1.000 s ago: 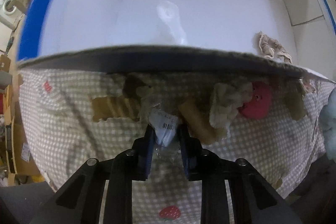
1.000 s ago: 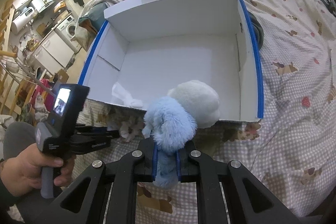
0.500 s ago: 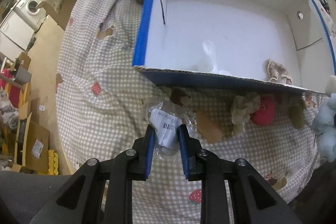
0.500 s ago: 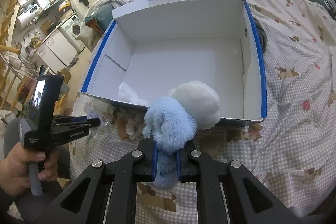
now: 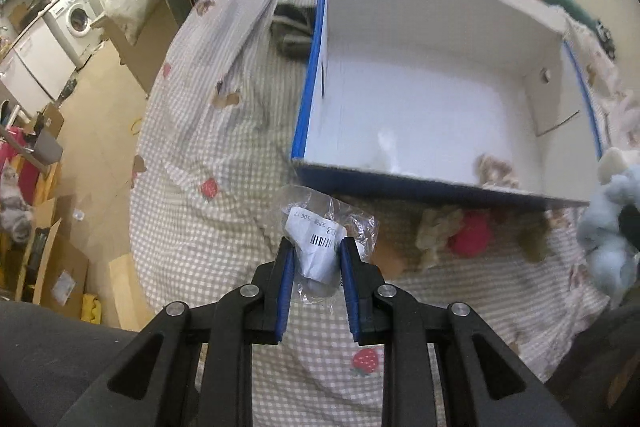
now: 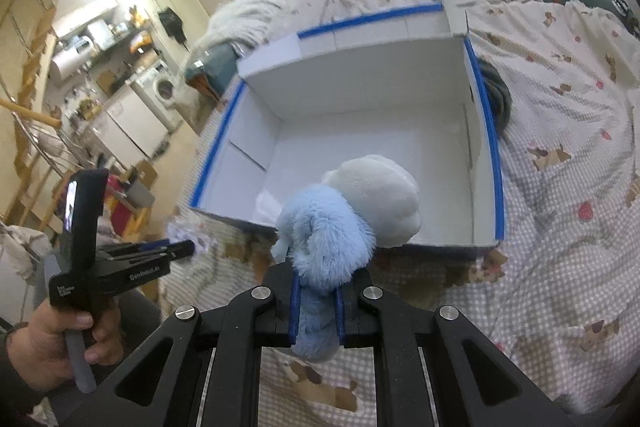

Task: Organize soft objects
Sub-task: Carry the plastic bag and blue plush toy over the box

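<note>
My left gripper (image 5: pixel 316 247) is shut on a clear plastic bag with a white barcode label (image 5: pixel 320 227), held above the checked bedspread in front of the box's near left corner. My right gripper (image 6: pixel 317 283) is shut on a fluffy blue and white plush toy (image 6: pixel 332 227), held before the near wall of the white cardboard box with blue taped rims (image 6: pixel 484 147). The box (image 5: pixel 312 75) is open on top; a white crumpled item (image 5: pixel 386 151) and a beige frilly item (image 5: pixel 496 169) lie inside near its front wall. The plush also shows at the right edge of the left wrist view (image 5: pixel 612 227).
The box sits on a bed with a checked bear-print cover (image 6: pixel 560 227). The left gripper and the hand holding it show in the right wrist view (image 6: pixel 120 259). A dark cloth (image 5: pixel 292 27) lies left of the box. Floor, cardboard and appliances (image 5: pixel 76 15) lie off the bed's left edge.
My left gripper has pulled back and up from the box's front wall with the bag, so the whole box shows. My right gripper with the plush has drawn back slightly.
</note>
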`<action>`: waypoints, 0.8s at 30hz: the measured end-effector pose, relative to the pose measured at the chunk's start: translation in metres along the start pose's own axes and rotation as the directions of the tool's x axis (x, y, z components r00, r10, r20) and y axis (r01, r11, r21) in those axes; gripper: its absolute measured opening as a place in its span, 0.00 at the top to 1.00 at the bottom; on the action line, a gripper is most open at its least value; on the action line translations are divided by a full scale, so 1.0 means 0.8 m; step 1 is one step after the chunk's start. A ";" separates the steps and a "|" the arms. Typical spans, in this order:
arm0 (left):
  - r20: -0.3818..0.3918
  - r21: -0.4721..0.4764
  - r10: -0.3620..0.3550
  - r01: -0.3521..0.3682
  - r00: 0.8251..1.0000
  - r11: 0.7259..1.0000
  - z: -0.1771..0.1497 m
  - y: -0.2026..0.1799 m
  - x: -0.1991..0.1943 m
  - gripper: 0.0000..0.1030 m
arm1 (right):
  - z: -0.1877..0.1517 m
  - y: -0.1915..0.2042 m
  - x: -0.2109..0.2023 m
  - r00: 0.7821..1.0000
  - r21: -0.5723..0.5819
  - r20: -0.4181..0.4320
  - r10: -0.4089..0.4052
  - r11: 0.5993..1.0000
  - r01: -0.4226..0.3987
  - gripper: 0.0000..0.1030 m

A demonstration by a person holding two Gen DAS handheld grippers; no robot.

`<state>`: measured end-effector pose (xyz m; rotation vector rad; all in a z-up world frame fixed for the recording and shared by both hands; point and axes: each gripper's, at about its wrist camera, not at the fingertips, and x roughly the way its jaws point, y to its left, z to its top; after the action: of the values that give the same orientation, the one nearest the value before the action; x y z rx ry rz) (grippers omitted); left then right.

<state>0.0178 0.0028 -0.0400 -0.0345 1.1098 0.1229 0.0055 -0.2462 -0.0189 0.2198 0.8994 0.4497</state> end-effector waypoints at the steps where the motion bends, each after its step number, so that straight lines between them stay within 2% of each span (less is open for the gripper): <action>1: 0.017 -0.003 -0.001 0.001 1.000 1.000 0.001 0.002 -0.004 0.80 | 0.002 0.000 -0.005 1.000 0.001 0.017 0.015 1.000 -0.015 0.86; 4: 0.086 -0.002 -0.007 0.007 0.996 1.000 0.003 0.002 -0.030 0.80 | 0.005 0.007 -0.022 0.995 -0.010 0.081 0.051 0.999 -0.050 0.86; 9: 0.191 -0.003 -0.078 0.080 0.978 0.997 0.011 0.006 -0.069 0.80 | 0.011 0.015 -0.038 0.987 -0.032 0.145 0.073 0.997 -0.069 0.86; 13: 0.190 0.000 -0.080 0.081 0.979 0.997 0.025 0.005 -0.072 0.81 | 0.020 0.015 -0.032 0.988 -0.024 0.139 0.072 0.997 -0.069 0.86; 15: 0.188 -0.004 -0.083 0.085 0.979 0.996 0.034 0.005 -0.069 0.85 | 0.026 0.016 -0.031 0.986 -0.025 0.146 0.082 0.997 -0.079 0.86; 18: 0.182 -0.001 -0.069 0.070 0.981 0.998 0.049 0.002 -0.062 0.85 | 0.035 0.018 -0.029 0.985 -0.031 0.148 0.089 0.996 -0.085 0.86; 24: 0.190 0.020 -0.089 0.087 0.978 0.996 0.076 -0.008 -0.054 0.86 | 0.061 0.015 -0.009 0.987 -0.037 0.140 0.080 0.996 -0.075 0.86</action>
<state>0.0541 -0.0018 0.0253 -0.0604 0.9160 0.0393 0.0367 -0.2389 0.0203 0.2555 0.7463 0.5138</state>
